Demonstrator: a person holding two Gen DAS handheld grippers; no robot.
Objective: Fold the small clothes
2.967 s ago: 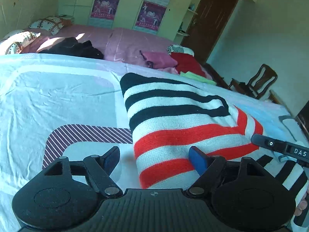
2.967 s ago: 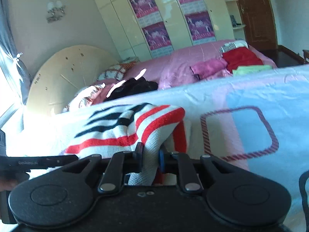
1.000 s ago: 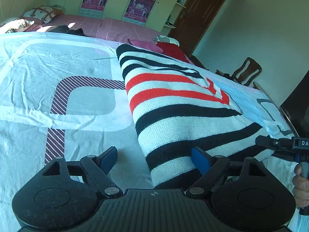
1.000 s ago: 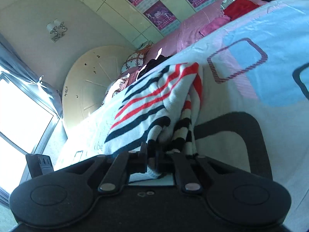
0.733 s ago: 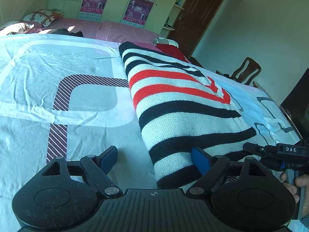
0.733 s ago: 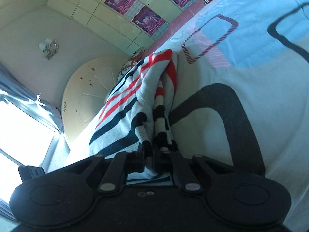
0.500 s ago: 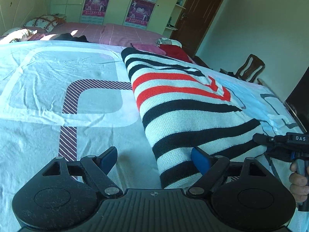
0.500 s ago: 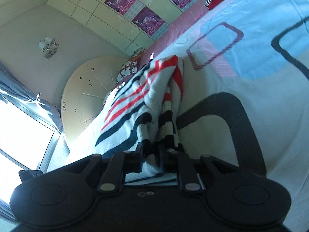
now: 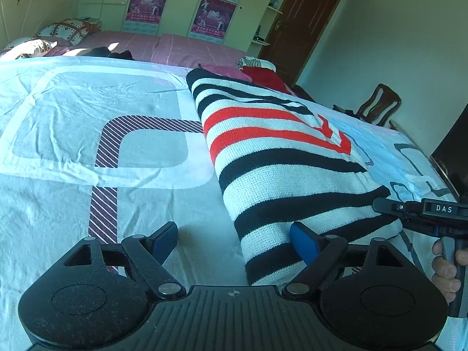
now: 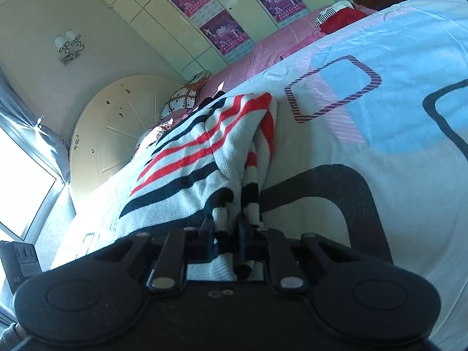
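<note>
A knitted sweater (image 9: 280, 158) with white, black and red stripes lies folded lengthwise on the light blue patterned bedsheet (image 9: 87, 111). My left gripper (image 9: 234, 241) is open, low at the sweater's near left corner; its right blue finger (image 9: 304, 241) rests on the knit, its left finger (image 9: 163, 238) over bare sheet. My right gripper (image 10: 224, 228) is shut on the sweater's bunched near edge (image 10: 225, 216). The sweater (image 10: 199, 152) runs away from it toward the headboard. The right gripper also shows in the left wrist view (image 9: 409, 210) at the sweater's near right corner.
A pink-covered second bed (image 9: 163, 46) behind holds pillows (image 9: 67, 27), dark clothes and a red and pink pile (image 9: 263, 73). A round cream headboard (image 10: 117, 128) and a window (image 10: 20, 181) stand at left. A wooden chair (image 9: 380, 105) and a door (image 9: 304, 17) are at right.
Three seconds ago the red stripes lay nearest my left gripper; now black stripes do, the sweater stretched out flatter. My right gripper stayed shut on the edge; the left stayed open.
</note>
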